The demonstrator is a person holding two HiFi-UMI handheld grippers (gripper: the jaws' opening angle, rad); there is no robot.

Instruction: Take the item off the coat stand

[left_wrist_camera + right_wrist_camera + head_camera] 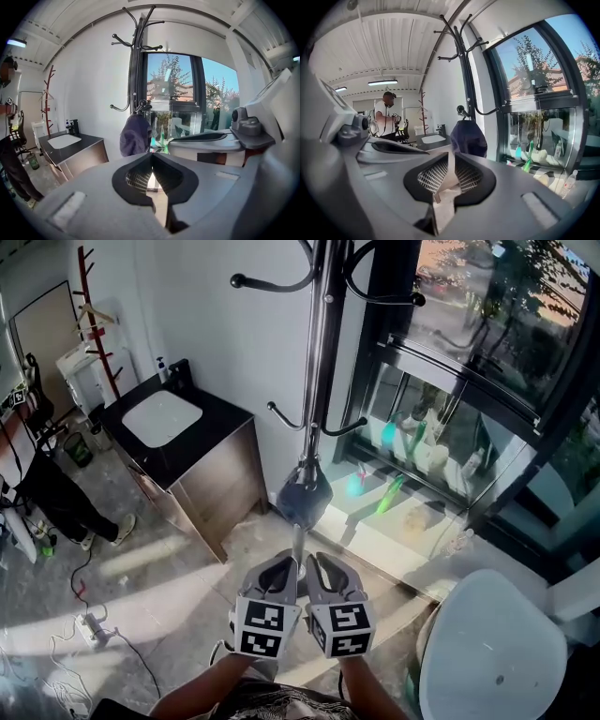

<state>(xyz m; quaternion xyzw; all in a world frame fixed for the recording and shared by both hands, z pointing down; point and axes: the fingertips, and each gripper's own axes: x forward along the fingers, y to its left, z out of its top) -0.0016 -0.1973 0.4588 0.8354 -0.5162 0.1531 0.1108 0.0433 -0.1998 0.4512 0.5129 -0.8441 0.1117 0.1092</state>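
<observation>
A dark blue cloth item [303, 498] hangs from a low hook of the black metal coat stand [319, 352], right by the pole. It also shows as the dark item [134, 136] in the left gripper view and as the item [468, 137] in the right gripper view. Both grippers are held side by side just below it, a short way off. My left gripper [284, 562] is shut, its tips [151, 157] meeting with nothing between them. My right gripper [318, 562] has its jaws a narrow gap apart [451, 157], and only floor shows through.
A black-topped cabinet with a white basin [178, 427] stands left of the stand. A glass tank with bottles [422, 446] is behind it under the window. A white round seat [492, 643] is at the lower right. A person [47, 493] and floor cables [94, 624] are on the left.
</observation>
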